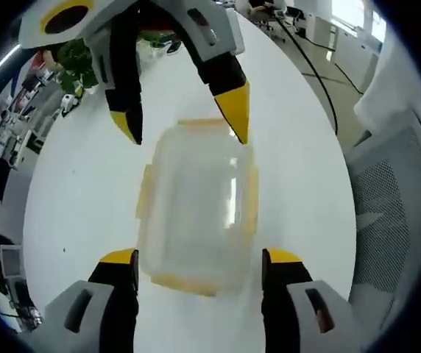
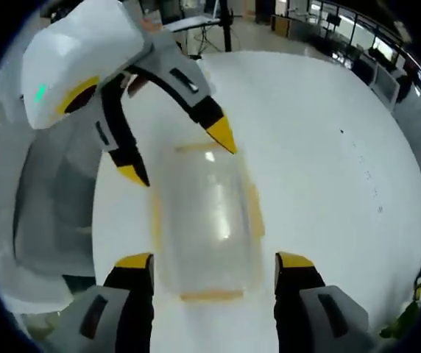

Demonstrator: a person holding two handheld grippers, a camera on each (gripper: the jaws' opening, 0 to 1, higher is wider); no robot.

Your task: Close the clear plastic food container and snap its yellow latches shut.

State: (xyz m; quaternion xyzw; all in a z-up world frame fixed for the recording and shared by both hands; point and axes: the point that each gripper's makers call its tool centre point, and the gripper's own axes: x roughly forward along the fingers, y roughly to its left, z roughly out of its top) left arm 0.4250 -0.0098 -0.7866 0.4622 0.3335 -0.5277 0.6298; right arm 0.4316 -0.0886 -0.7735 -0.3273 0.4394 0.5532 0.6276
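1. clear plastic container (image 1: pixel 199 209) with lid on sits on white table (image 1: pixel 85 191), directly ahead of left tongs (image 1: pixel 199 261), jaws spread wide to either side of its near end.
2. right tongs (image 2: pixel 214 265) also wide, flanking the opposite end of the container (image 2: pixel 207 220).
3. yellow latches (image 1: pixel 252 209) blurred; cannot tell whether snapped.
4. each set of tongs hovers above the far end opposite the other.
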